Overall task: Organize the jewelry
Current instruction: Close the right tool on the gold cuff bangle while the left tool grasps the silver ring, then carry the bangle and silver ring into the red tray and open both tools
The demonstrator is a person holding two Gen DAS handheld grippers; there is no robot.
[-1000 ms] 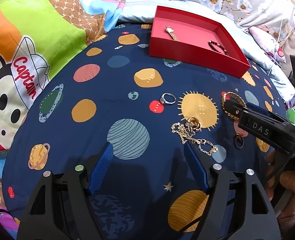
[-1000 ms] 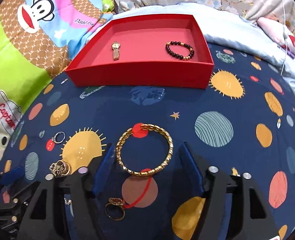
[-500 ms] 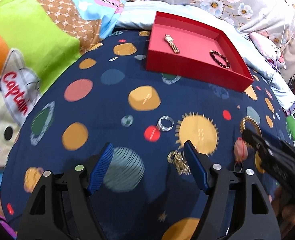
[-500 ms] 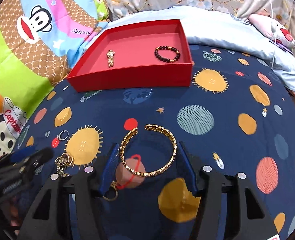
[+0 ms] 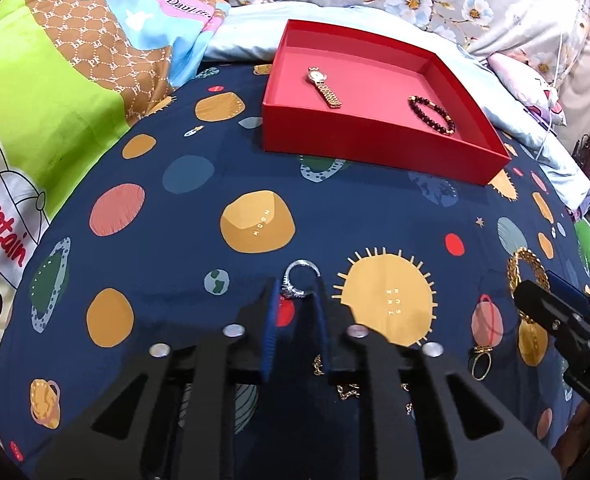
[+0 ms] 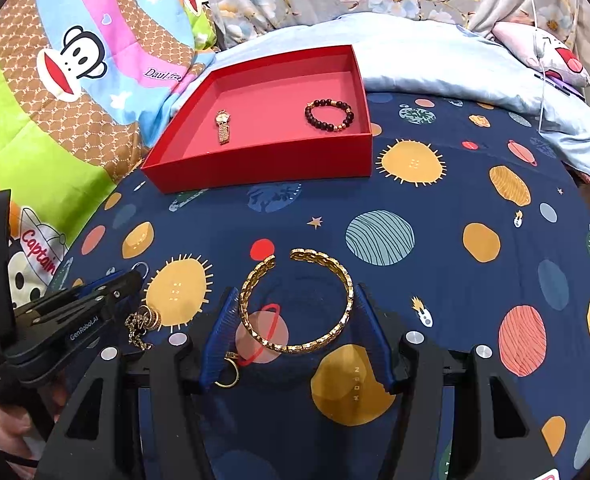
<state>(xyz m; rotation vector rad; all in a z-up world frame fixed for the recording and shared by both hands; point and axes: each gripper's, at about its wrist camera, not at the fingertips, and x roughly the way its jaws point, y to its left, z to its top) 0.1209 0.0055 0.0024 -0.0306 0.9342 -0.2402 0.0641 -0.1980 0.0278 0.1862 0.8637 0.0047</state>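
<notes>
A red tray [image 5: 375, 136] [image 6: 263, 168] lies at the far side of the bed and holds a gold watch [image 5: 324, 87] [image 6: 223, 128] and a dark bead bracelet [image 5: 431, 114] [image 6: 329, 115]. My left gripper [image 5: 297, 294] is shut on a silver ring [image 5: 301, 280]. My right gripper [image 6: 297, 298] is closed on a gold open bangle [image 6: 297, 300] [image 5: 525, 268], its pads touching both sides. A gold chain [image 6: 141, 326] and a gold ring [image 6: 227, 372] [image 5: 481, 362] lie on the cover nearby.
The bed has a navy planet-print cover [image 5: 199, 224]. A bright cartoon quilt [image 5: 55, 80] rises on the left and pale pillows [image 6: 435, 60] lie behind the tray. A white cable [image 6: 541, 60] hangs at the far right.
My left gripper has moved forward and shut on the silver ring. My right gripper has narrowed onto the gold bangle and lifted back a little.
</notes>
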